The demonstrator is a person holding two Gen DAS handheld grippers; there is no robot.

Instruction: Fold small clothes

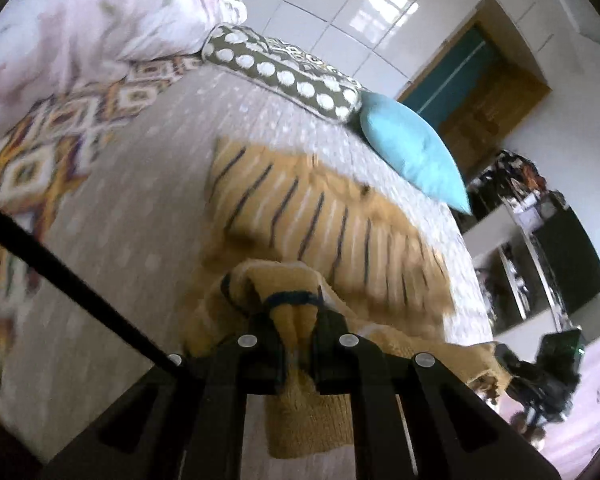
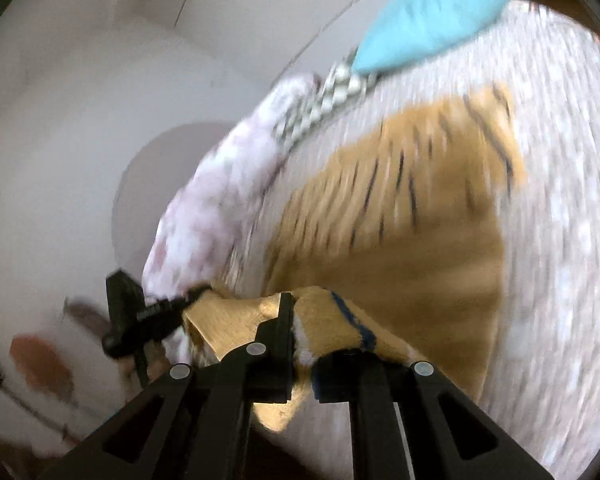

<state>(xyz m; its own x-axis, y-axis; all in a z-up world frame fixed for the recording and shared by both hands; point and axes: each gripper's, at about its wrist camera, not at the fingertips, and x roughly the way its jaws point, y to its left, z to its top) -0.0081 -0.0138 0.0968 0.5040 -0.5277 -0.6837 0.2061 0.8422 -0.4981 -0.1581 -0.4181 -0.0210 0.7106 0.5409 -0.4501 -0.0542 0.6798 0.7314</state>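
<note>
Gripping one mustard-yellow striped garment by its near navy-trimmed edge, the left claw and right claw are each clamped shut on the cloth. It stretches away from both claws across the bed, toward two cushions, equally near either hand.
</note>
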